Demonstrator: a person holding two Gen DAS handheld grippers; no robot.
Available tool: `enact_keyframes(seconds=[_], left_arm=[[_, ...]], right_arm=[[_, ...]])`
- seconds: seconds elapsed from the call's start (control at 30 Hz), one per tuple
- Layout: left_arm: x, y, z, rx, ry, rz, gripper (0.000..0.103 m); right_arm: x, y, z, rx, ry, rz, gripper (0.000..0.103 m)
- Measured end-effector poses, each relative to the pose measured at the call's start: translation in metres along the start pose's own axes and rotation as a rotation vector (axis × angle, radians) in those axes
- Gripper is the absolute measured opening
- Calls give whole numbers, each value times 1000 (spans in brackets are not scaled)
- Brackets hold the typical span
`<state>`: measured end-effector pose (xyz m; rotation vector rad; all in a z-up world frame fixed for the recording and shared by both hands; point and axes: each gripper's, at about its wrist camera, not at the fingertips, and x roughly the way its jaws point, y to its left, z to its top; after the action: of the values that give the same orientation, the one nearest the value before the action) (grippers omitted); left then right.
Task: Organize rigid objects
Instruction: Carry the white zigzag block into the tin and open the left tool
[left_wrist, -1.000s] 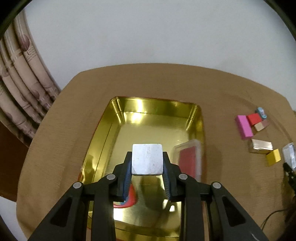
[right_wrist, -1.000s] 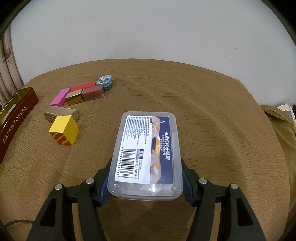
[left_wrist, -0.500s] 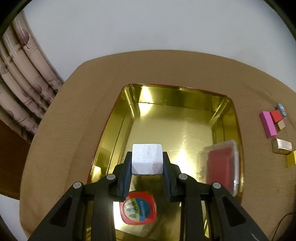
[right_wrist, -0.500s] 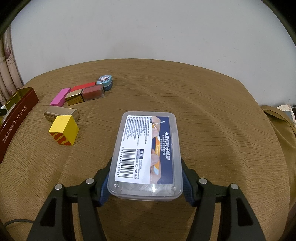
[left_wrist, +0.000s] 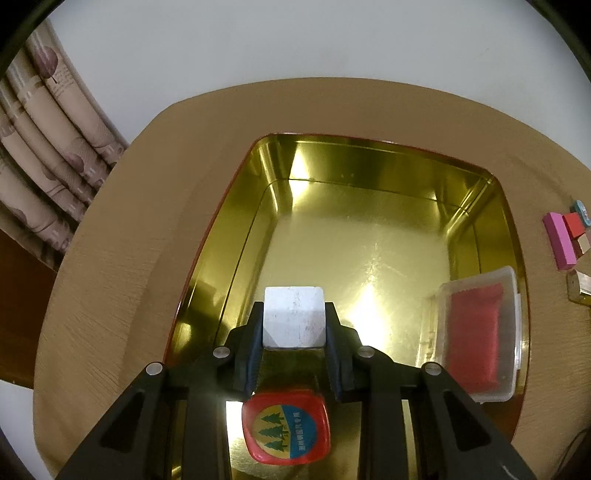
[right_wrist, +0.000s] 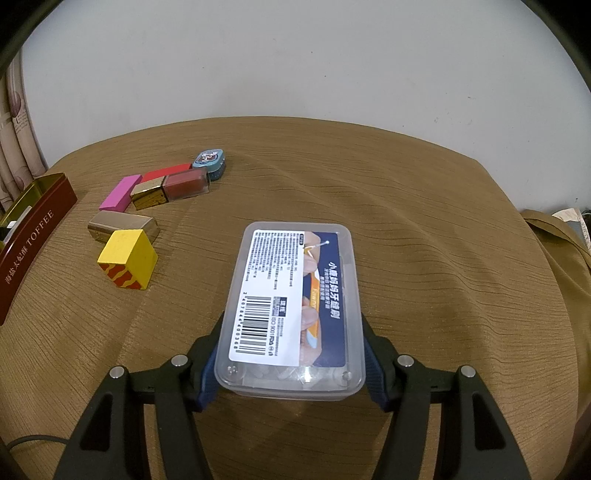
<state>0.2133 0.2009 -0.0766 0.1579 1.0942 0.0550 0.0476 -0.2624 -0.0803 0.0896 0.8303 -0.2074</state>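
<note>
My left gripper (left_wrist: 293, 325) is shut on a white block (left_wrist: 293, 317) and hangs over the gold tin tray (left_wrist: 369, 177). Inside the tray lie a red rounded tin with a tree badge (left_wrist: 287, 428), just below the block, and a clear box with red contents (left_wrist: 476, 328) at the right wall. My right gripper (right_wrist: 290, 354) is shut on a clear plastic box with a barcode label (right_wrist: 291, 299), held above the brown tablecloth. To its left lie a yellow block (right_wrist: 127, 264), a gold bar (right_wrist: 123, 225), a pink block (right_wrist: 120, 192), a red bar (right_wrist: 166, 172), a gold-and-red case (right_wrist: 170, 187) and a small blue tin (right_wrist: 209, 162).
The tray's dark red outer wall with "TOFFEE" lettering (right_wrist: 33, 236) stands at the left edge of the right wrist view. A curtain (left_wrist: 48, 155) hangs beyond the table's left side. A white wall runs behind the table. The tablecloth droops over the right edge (right_wrist: 554, 236).
My left gripper has moved forward and down over the tray with the white block; the red tree tin has come into view under it. The right gripper and its box have not moved.
</note>
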Motion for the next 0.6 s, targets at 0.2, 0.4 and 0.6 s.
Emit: enact_keyframes(seconds=[0.2, 0.4, 0.6], left_arm=[[1, 2, 2, -11, 1, 3, 30], [-2, 4, 0, -17, 0, 0, 30], [-21, 5, -3, -10, -30, -22, 39]], right_arm=[[0, 0, 0, 0, 0, 0, 64], [0, 0, 0, 0, 0, -1, 64], [0, 0, 0, -2, 0, 0, 64]])
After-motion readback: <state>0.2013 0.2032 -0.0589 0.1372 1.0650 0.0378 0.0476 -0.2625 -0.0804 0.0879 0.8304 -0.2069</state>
